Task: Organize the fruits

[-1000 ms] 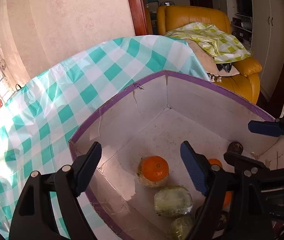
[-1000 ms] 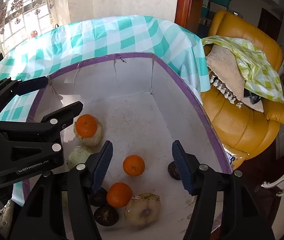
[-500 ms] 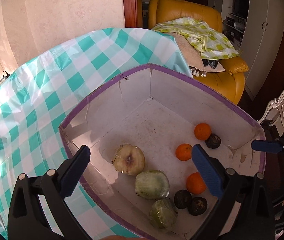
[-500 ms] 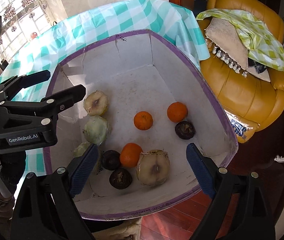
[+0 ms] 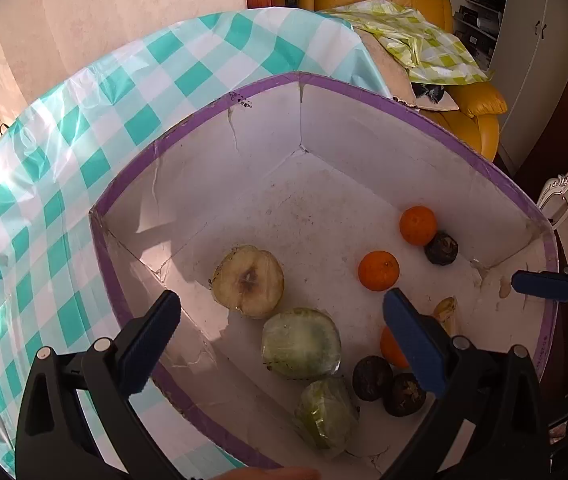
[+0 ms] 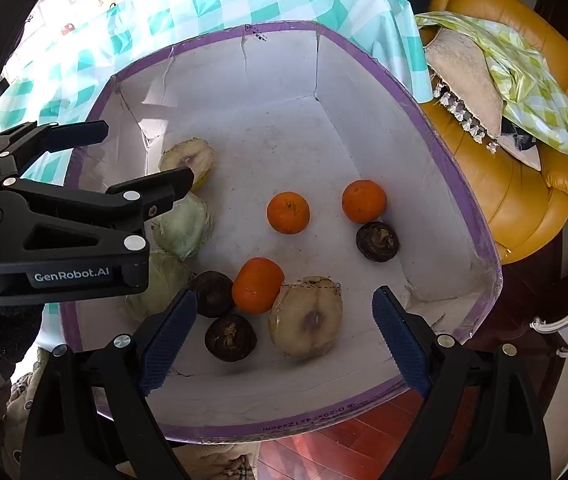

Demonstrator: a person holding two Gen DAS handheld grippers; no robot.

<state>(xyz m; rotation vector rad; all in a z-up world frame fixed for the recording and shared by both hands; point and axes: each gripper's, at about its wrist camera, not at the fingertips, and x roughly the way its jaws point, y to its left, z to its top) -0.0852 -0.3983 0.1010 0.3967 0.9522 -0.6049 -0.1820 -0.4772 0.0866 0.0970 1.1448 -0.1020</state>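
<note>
Below both hand-held grippers sits a white box [image 6: 436, 168] with a purple rim, resting on a table [image 5: 83, 128] under a teal checked cloth. The left hand-held gripper [image 5: 279, 340] hangs over the box's near left side, fingers spread wide and holding nothing. The right hand-held gripper [image 6: 281, 336] hovers over the near edge, likewise spread apart and empty.

Between the right one's fingers lie a cut pale fruit [image 6: 306, 322], an orange [image 6: 257, 285] touching it, and two dark fruits [image 6: 229, 337] just left. Farther ahead sit two more oranges [image 6: 288, 213], the right one beside another dark fruit [image 6: 376, 241]. Under the left hand-held gripper lie a second cut pale fruit [image 5: 248, 281] and two wrapped green halves [image 5: 300, 343]. A yellow armchair [image 6: 524, 208] stands right of the box.
</note>
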